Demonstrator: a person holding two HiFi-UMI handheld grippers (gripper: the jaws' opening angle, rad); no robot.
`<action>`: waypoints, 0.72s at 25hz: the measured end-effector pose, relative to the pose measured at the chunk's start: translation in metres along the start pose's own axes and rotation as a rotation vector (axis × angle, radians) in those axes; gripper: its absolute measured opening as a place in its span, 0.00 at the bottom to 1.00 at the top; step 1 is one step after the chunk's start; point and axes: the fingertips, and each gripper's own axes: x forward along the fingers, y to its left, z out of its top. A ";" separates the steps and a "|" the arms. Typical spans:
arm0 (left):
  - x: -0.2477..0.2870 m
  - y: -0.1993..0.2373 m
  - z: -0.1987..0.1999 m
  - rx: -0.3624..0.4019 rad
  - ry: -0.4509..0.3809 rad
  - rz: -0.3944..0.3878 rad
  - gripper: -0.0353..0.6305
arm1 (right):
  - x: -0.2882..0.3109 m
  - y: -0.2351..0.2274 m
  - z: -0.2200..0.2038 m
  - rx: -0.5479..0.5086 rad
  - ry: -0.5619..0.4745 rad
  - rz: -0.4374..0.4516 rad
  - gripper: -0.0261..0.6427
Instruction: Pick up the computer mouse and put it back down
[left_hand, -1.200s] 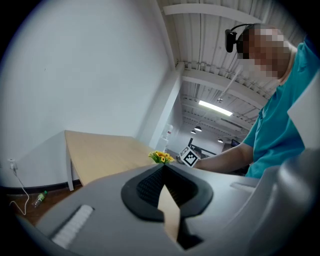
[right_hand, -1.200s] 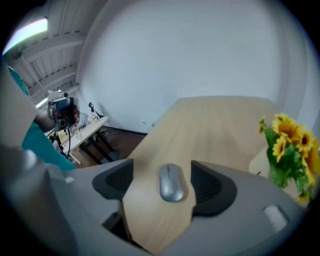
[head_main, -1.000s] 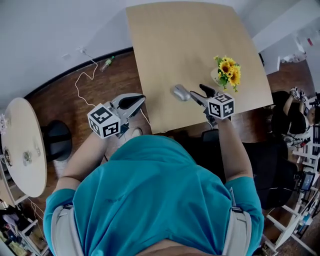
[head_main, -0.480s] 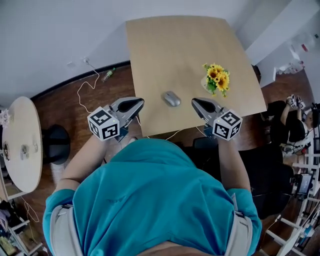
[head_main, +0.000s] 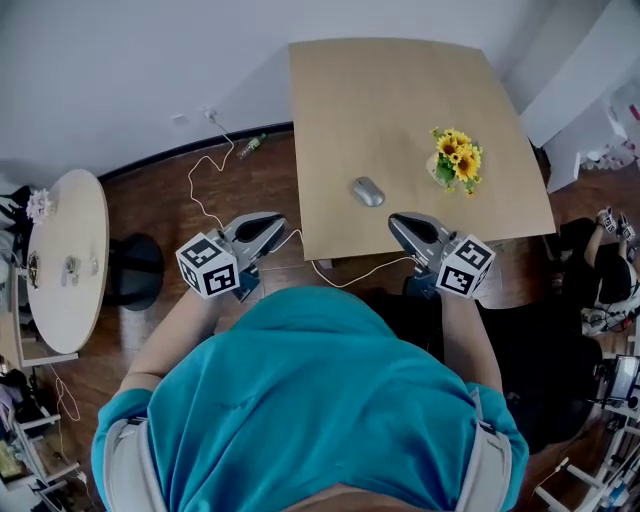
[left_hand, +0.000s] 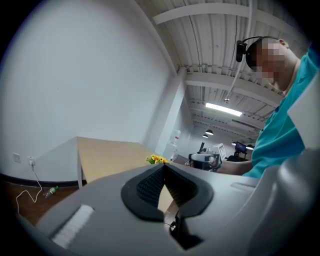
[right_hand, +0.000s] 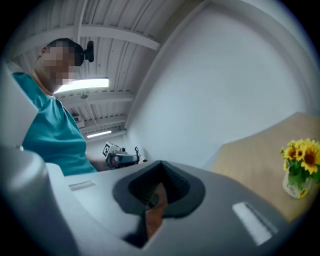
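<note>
The computer mouse (head_main: 367, 191) is found lying on the wooden tabletop (head_main: 400, 90), near its front edge and roughly midway along it. It is touched by neither tool.

A small vase of sunflowers (head_main: 457, 158) is noted at 2 o'clock from the mouse, standing upright on the same tabletop, apart from it.

The right tool (head_main: 397, 222) is held at 5 o'clock from the mouse, at the front edge of the tabletop. Its jaws are seen pressed together in the right gripper view, with nothing between them.

The left tool (head_main: 275, 222) is held at 8 o'clock from the mouse, off the tabletop and over the wooden floor (head_main: 160, 190). Its jaws are likewise closed tip to tip and empty, as seen in the left gripper view.

A white cable (head_main: 340, 279) is seen trailing over the floor below the front edge. A round tabletop (head_main: 65, 265) is recorded well apart at 9 o'clock.
</note>
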 end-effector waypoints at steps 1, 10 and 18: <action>-0.008 0.000 0.000 -0.004 -0.008 -0.003 0.06 | 0.005 0.012 -0.001 -0.001 -0.005 0.011 0.04; -0.132 0.020 -0.033 0.075 0.016 -0.106 0.06 | 0.082 0.128 -0.025 0.068 -0.070 -0.024 0.04; -0.199 0.026 -0.054 0.071 0.032 -0.178 0.06 | 0.117 0.214 -0.049 0.092 -0.040 -0.045 0.04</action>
